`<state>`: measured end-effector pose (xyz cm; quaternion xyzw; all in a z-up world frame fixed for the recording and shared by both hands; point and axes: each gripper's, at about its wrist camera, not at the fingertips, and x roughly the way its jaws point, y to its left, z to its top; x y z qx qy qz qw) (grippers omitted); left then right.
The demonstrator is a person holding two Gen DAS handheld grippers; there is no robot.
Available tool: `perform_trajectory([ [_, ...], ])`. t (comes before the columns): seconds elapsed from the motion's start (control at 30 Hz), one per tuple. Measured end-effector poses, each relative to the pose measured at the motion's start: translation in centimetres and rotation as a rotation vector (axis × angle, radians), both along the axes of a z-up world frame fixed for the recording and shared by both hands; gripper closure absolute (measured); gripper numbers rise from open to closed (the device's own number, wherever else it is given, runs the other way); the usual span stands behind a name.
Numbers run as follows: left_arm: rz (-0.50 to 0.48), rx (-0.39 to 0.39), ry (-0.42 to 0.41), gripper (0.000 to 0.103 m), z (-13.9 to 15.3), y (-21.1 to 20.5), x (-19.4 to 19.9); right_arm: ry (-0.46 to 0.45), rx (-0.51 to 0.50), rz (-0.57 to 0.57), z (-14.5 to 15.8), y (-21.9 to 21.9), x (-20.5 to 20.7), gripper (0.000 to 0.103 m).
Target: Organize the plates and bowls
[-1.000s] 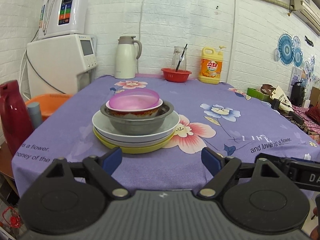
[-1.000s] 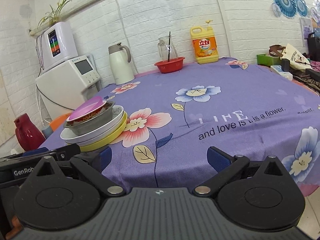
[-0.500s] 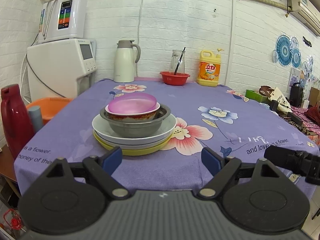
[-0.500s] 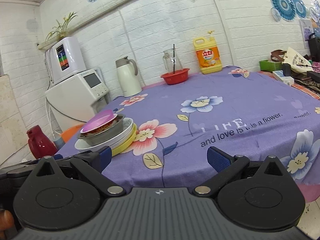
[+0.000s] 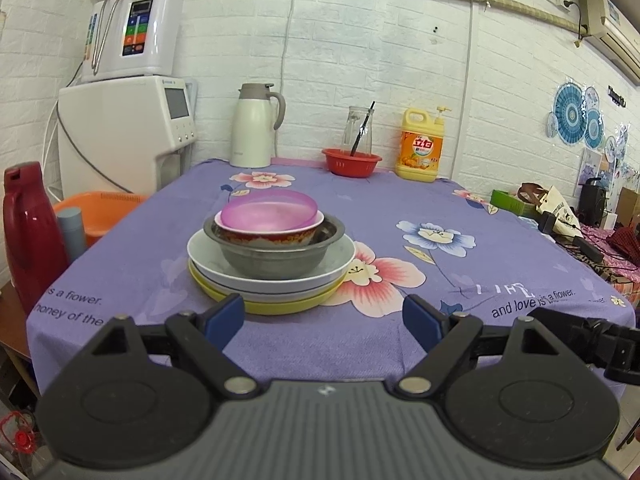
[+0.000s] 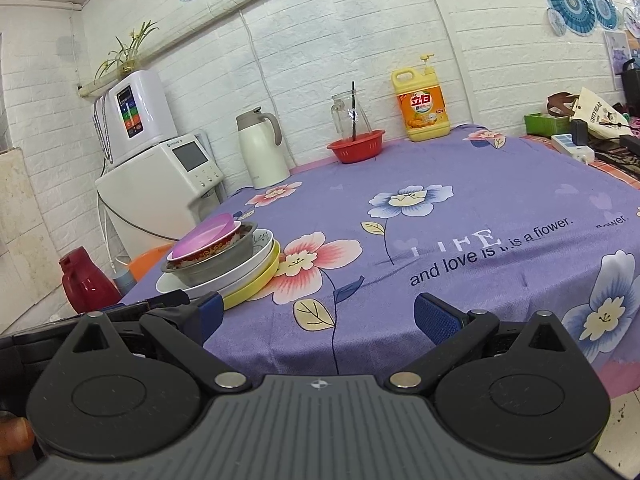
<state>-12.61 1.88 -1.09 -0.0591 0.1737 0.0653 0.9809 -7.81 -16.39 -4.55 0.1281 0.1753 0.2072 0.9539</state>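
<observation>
A stack of dishes stands on the purple flowered tablecloth point(image 5: 400, 200) near its front left. From the bottom: a yellow plate point(image 5: 280, 305), a white plate point(image 5: 340, 258), a steel bowl point(image 5: 276, 258), a red-patterned bowl point(image 5: 276, 234) and a pink plastic bowl point(image 5: 270, 210). The stack also shows in the right wrist view point(image 6: 224, 256). My left gripper point(image 5: 324, 316) is open and empty, short of the table's front edge, facing the stack. My right gripper point(image 6: 316, 318) is open and empty, to the right of the stack.
At the table's back stand a white thermos jug point(image 5: 256, 126), a red basket point(image 5: 351, 162) holding a glass jar, and a yellow detergent bottle point(image 5: 420, 146). A white water dispenser point(image 5: 124, 136), an orange basin point(image 5: 100, 210) and a red flask point(image 5: 30, 236) are left of the table.
Both grippers have drawn back and risen a little; the stack looks smaller and lower in both views. Nothing on the table has moved. Both grippers stay open.
</observation>
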Motion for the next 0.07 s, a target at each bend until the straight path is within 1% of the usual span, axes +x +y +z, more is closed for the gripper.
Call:
perform_trajectory([
  [0.07,-0.001,0.010,-0.004,0.018,0.06,-0.11,-0.06,-0.001,-0.002,0.001,0.05,0.07,-0.04,0.000],
])
